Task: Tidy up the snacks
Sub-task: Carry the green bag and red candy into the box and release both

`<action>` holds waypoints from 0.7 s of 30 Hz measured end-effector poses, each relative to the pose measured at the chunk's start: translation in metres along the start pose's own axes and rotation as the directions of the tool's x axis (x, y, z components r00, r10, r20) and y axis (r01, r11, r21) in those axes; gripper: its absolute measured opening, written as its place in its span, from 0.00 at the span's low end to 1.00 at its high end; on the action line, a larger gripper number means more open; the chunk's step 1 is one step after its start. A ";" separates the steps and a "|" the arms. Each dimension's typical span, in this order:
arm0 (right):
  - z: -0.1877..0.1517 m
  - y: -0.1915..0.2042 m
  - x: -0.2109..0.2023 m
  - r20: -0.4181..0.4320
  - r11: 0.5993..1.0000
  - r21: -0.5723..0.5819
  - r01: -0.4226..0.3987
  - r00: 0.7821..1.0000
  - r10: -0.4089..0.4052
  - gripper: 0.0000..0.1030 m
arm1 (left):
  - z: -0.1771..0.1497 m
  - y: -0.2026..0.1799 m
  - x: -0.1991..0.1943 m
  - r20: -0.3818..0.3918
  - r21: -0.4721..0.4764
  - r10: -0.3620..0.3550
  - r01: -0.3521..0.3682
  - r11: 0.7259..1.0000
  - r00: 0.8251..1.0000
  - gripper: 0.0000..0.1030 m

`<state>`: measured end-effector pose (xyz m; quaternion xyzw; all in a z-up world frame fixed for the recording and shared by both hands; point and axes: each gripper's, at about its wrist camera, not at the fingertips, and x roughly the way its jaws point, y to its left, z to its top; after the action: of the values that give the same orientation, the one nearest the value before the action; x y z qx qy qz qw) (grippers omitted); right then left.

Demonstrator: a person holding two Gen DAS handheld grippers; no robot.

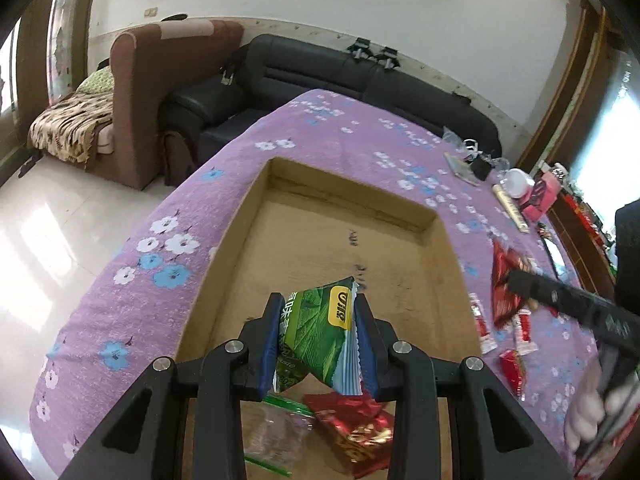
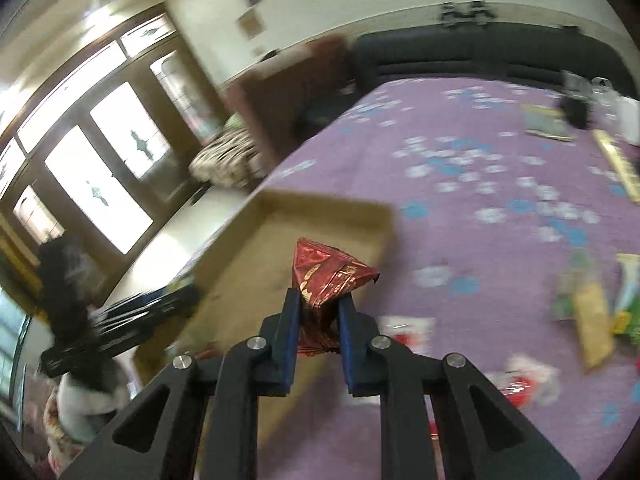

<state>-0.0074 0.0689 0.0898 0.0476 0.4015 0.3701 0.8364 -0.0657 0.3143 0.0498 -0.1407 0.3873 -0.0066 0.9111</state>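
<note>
My left gripper is clamped on a green snack packet; both blue pads press its sides and the packet stands crumpled between them, above the near end of the cardboard box. My right gripper is closed on a red foil packet, pinched at its lower part, with the upper part fanning out above the pads. It hangs over the purple flowered tablecloth, just beside the box's right wall.

Left wrist view, near: under the left gripper, on the box floor, lie a larger red packet and a clear bag with a green zip strip. The two touch or overlap; I cannot tell which. The rest of the box floor is bare cardboard with some dark marks.

Right of the box, on the cloth: several small red-and-white sachets, close together. Above them the right gripper shows from the side, blurred, with its red packet. A gloved hand holds its handle at the frame's right edge.

Right wrist view, to the right: a blurred cluster of green and yellow packets on the cloth, well apart from the box.

Farther off, at the table's far right corner: a flat booklet-like item, a small black object, a white round container and a pink box.

Beyond the table: a black sofa against the wall and a brown armchair to its left.
</note>
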 end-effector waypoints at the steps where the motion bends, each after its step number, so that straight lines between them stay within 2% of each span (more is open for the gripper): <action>1: -0.002 0.011 0.008 -0.019 1.000 -0.017 -0.016 1.000 0.015 0.17 | 0.000 0.003 0.001 -0.003 -0.006 0.007 -0.007 1.000 1.000 0.34; 7: -0.017 0.053 0.051 -0.107 0.996 -0.075 -0.054 0.993 0.046 0.17 | -0.003 0.017 0.003 -0.012 -0.056 0.019 -0.020 0.998 1.000 0.36; 10: -0.022 0.063 0.067 -0.139 0.995 -0.082 -0.060 0.989 0.048 0.17 | -0.004 0.023 -0.001 -0.005 -0.081 0.004 -0.004 0.997 1.000 0.42; 13: -0.025 0.065 0.071 -0.143 0.994 -0.092 -0.056 0.989 0.043 0.17 | -0.005 0.028 -0.008 0.011 -0.104 -0.006 0.008 0.995 1.000 0.47; 18: -0.030 0.073 0.066 -0.118 0.991 -0.129 -0.040 0.993 0.024 0.18 | -0.006 0.030 -0.027 0.055 -0.132 -0.003 0.010 0.991 0.999 0.65; 21: -0.032 0.078 0.056 -0.094 0.987 -0.159 -0.019 0.996 0.004 0.26 | -0.008 0.028 -0.038 0.082 -0.142 -0.025 0.037 0.989 0.996 0.68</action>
<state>-0.0529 0.1552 0.0625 -0.0347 0.4090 0.4075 0.8157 -0.1011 0.3433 0.0641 -0.2122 0.3479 0.0128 0.9131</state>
